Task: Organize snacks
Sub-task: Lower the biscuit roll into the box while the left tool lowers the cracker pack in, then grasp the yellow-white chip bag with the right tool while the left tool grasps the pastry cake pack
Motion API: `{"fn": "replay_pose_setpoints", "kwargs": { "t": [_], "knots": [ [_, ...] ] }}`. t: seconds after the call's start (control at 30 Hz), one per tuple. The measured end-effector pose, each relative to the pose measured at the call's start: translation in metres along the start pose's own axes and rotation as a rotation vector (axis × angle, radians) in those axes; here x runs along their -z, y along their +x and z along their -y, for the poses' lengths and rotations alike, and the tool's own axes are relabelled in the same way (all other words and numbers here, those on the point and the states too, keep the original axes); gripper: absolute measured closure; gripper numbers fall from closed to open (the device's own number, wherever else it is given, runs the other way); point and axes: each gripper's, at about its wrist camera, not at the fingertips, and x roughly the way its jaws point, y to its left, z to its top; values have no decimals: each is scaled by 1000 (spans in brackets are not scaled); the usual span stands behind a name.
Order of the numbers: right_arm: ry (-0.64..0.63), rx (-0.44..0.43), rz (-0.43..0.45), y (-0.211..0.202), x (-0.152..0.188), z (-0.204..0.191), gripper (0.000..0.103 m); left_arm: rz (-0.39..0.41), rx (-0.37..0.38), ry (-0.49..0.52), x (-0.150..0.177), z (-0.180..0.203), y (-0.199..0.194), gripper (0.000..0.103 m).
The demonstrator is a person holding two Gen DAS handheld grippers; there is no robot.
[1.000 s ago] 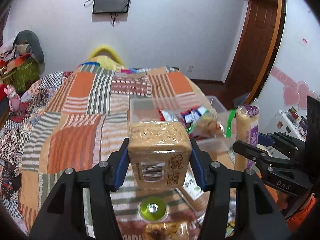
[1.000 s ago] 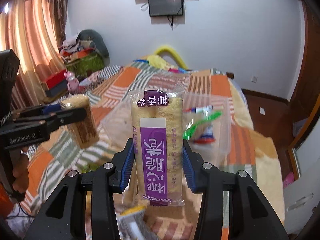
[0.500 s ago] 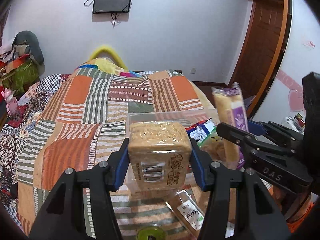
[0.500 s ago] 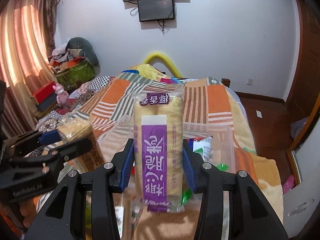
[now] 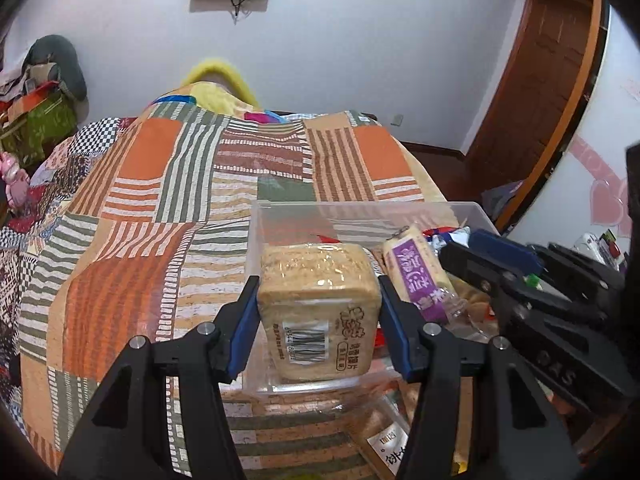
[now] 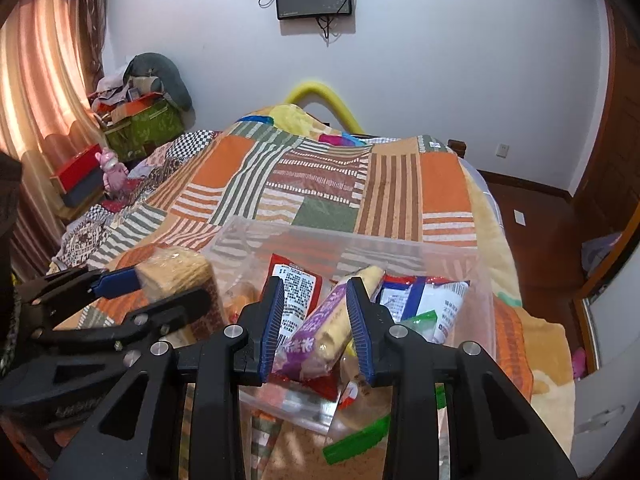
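My left gripper (image 5: 318, 312) is shut on a square pack of toast slices (image 5: 318, 300) and holds it over the near left end of a clear plastic bin (image 5: 360, 214) on the bed. The pack also shows in the right wrist view (image 6: 176, 276). My right gripper (image 6: 314, 324) is open over the bin (image 6: 420, 248). A long purple-labelled cake roll (image 6: 324, 332) lies tilted between its fingers, resting on the snacks in the bin, and also shows in the left wrist view (image 5: 416, 268).
The bin holds several snack packets, among them a red one (image 6: 294, 284) and a white and blue one (image 6: 444, 300). More packets (image 5: 390, 440) lie on the patchwork quilt (image 5: 160, 216) in front of the bin. A wooden door (image 5: 536, 80) stands at the right.
Both grippers have moved forward and down to the bin. The right gripper's jaws have opened and the cake roll has tipped over onto the snacks. The left gripper still holds the toast pack.
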Motion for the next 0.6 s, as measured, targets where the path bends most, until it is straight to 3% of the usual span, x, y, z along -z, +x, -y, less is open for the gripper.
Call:
{"fn": "replay_pose_setpoints", "kwargs": {
  "t": [0.17,0.4,0.6],
  "knots": [
    [17,-29,-4,-8,3,4,65,6,-1,3,-1,-2,-2,34],
    [-7,-36,29,-31,15,-1,48,51,-19,75,3,11,-27,24],
    [-27,-48,40,-54,35,-2,43,62,-12,118,23,14,-57,14]
  ]
}}
